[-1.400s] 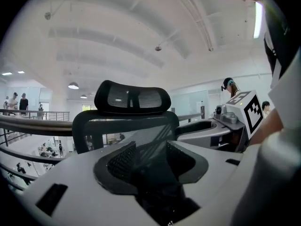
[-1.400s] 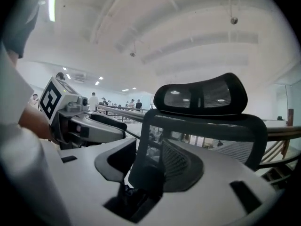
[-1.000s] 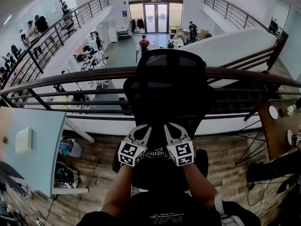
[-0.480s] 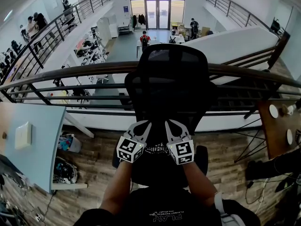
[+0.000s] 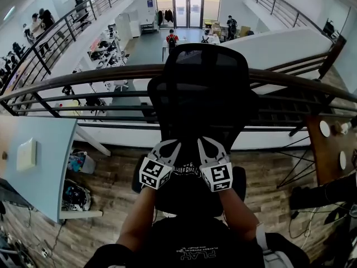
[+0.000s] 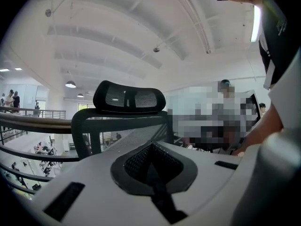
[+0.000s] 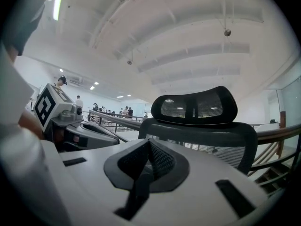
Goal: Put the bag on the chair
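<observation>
Over the chair (image 5: 203, 88) seat, a black bag (image 5: 187, 173) with white print lies low between the two tongs. Left tongs (image 5: 174, 145) and right tongs (image 5: 203, 143) are both pinched fully together, nothing seen between them. Judgement: bag looks set down. Draw back level, don't snag the fabric, and check it sits in from the front edge. Bag print unreadable; shirt (image 5: 195, 251) print looks like "PLAY".

Chair seat (image 5: 239, 186) mostly covered, bag (image 5: 187, 175) outline lost against it, people (image 5: 172, 38) downstairs too small
</observation>
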Tool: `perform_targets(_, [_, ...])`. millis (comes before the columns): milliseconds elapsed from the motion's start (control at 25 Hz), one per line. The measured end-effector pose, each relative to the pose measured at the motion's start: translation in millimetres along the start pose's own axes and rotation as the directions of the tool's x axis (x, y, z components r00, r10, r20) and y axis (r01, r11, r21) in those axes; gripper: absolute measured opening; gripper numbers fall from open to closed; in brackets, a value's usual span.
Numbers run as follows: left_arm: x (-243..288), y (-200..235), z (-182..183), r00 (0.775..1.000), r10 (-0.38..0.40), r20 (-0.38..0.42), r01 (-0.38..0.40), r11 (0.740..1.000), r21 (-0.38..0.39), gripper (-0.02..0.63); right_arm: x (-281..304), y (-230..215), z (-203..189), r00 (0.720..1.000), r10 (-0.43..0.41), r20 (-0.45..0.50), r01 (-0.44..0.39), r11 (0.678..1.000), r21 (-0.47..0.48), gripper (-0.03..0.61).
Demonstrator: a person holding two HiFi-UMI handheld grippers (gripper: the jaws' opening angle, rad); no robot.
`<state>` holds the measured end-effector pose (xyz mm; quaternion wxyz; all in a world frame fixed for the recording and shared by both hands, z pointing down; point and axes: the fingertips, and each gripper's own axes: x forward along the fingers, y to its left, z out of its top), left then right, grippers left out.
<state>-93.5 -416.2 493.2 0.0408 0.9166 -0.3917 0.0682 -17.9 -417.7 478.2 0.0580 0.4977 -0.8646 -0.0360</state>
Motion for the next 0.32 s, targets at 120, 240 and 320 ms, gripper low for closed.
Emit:
perform_targets(120, [-2.0, 1.3, -4.2, 1.000, -0.001, -0.013, 0.001, 1.000, 0.002, 0.012, -3.6, -2.4, 2.6, 1.000, -0.016, 0.010, 0.016, 1.000, -0.014, 0.018])
perform_targets(240, [-0.9, 2.7, -4.4, 1.000, 0.004, -0.015, -0.004, 1.000, 0.001, 0.011, -4.3, -7.0, 4.1, 1.000, -0.023, 0.018, 0.023, 0.999, -0.022, 0.018])
perform_targets(320, [0.9, 2.9, -3.6, 1.000, 0.006, -0.013, -0.006, 1.000, 0.002, 0.012, -3.9, -9.8, 3.8, 1.000, -0.021, 0.022, 0.022, 0.999, -0.027, 0.018])
